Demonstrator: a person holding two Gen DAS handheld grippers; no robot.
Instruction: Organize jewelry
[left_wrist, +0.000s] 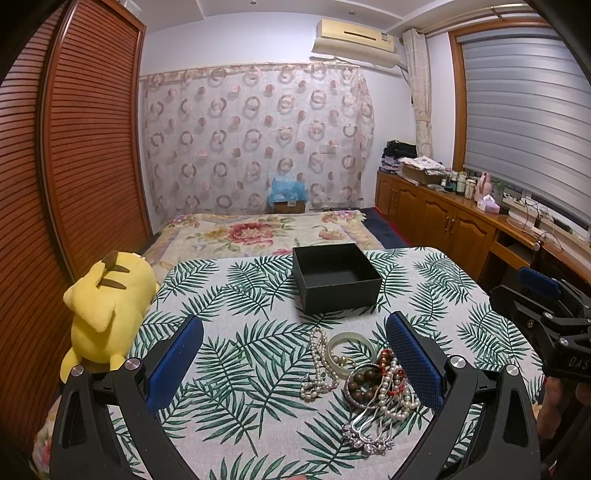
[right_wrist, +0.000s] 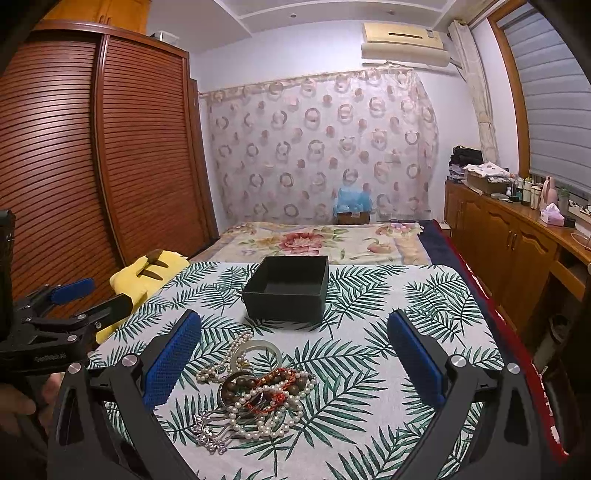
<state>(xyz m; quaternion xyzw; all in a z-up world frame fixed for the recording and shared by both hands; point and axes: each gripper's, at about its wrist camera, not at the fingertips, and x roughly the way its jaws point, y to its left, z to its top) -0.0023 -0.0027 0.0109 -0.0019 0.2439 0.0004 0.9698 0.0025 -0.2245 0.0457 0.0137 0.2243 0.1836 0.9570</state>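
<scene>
A pile of jewelry (left_wrist: 365, 384) lies on the leaf-print tablecloth (left_wrist: 240, 369): pearl strands, a pale jade bangle (left_wrist: 341, 347), a brown wooden bead bracelet, a red cord bracelet and a silver hair comb (left_wrist: 365, 439). An open black box (left_wrist: 336, 277) stands empty behind it. My left gripper (left_wrist: 295, 362) is open above the table, its right finger beside the pile. My right gripper (right_wrist: 295, 362) is open, with the pile (right_wrist: 258, 395) between its fingers toward the left one. The box (right_wrist: 288, 291) is just beyond.
A yellow plush toy (left_wrist: 107, 314) lies at the table's left edge. A bed with a floral blanket (left_wrist: 258, 232) lies behind the table. A wooden wardrobe stands at left. A wooden cabinet counter (left_wrist: 461, 210) with bottles and a tissue box runs along the right.
</scene>
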